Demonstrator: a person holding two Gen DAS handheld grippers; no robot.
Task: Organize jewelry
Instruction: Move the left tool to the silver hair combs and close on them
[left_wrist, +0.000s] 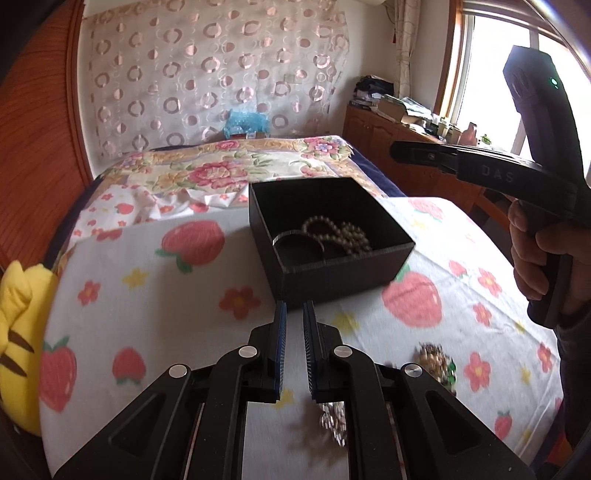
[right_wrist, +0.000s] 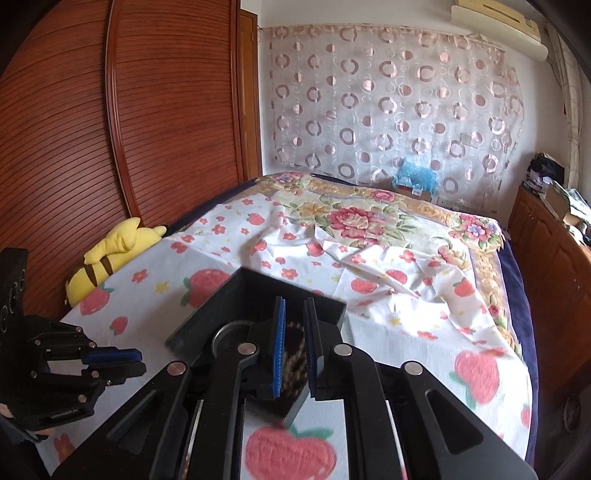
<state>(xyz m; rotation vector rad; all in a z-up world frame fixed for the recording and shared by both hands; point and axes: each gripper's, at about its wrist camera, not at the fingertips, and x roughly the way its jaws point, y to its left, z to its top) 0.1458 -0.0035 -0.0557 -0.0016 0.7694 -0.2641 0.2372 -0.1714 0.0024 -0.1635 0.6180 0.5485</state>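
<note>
Left wrist view shows us a limp, light, snag-prone crystal piece (left_wrist: 332, 424) just before the black box (left_wrist: 369, 258), under our clenched, empty left gripper (left_wrist: 294, 314) (pinch its bunched middle).

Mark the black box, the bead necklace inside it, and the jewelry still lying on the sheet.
black box (left_wrist: 343, 275): left wrist view, on its near outer wall.
bead necklace (left_wrist: 341, 230): left wrist view, on the beads heaped inside the box.
loose jewelry (left_wrist: 436, 356): left wrist view, on the cluster lying on the sheet.
</note>
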